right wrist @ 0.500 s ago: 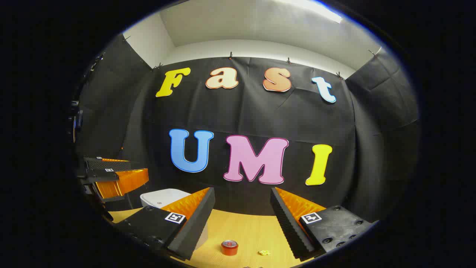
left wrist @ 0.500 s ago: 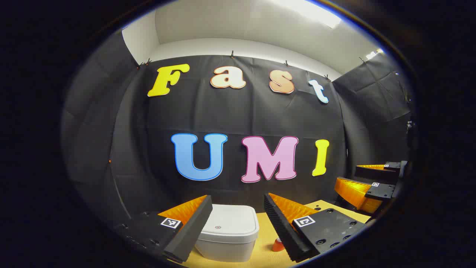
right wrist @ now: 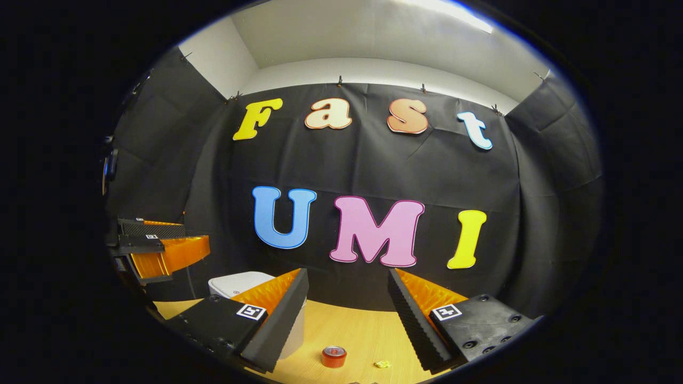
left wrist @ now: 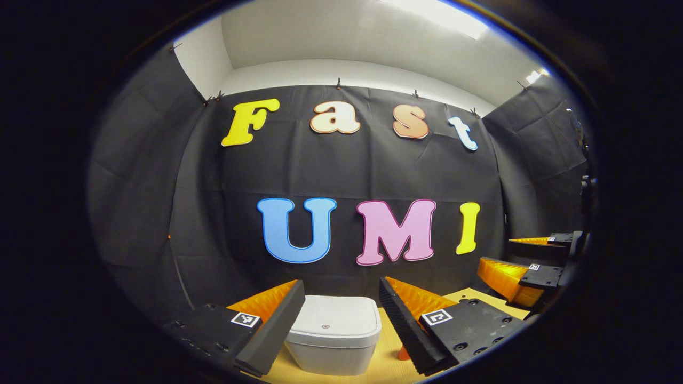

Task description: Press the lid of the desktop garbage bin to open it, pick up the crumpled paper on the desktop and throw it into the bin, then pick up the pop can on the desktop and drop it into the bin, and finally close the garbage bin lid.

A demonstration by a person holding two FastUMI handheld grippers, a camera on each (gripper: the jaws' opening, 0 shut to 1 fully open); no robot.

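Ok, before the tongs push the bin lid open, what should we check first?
1. Bin lid shut, ready to press: ok.
2. Left tongs open, lined up over the bin: ok.
3. Left tongs touching the lid: not ok, they're held above it.
4. Right tongs open and holding nothing: ok.
5. Pop can and crumpled paper waiting on the table: ok.
6. Bin has room inside: cannot tell.
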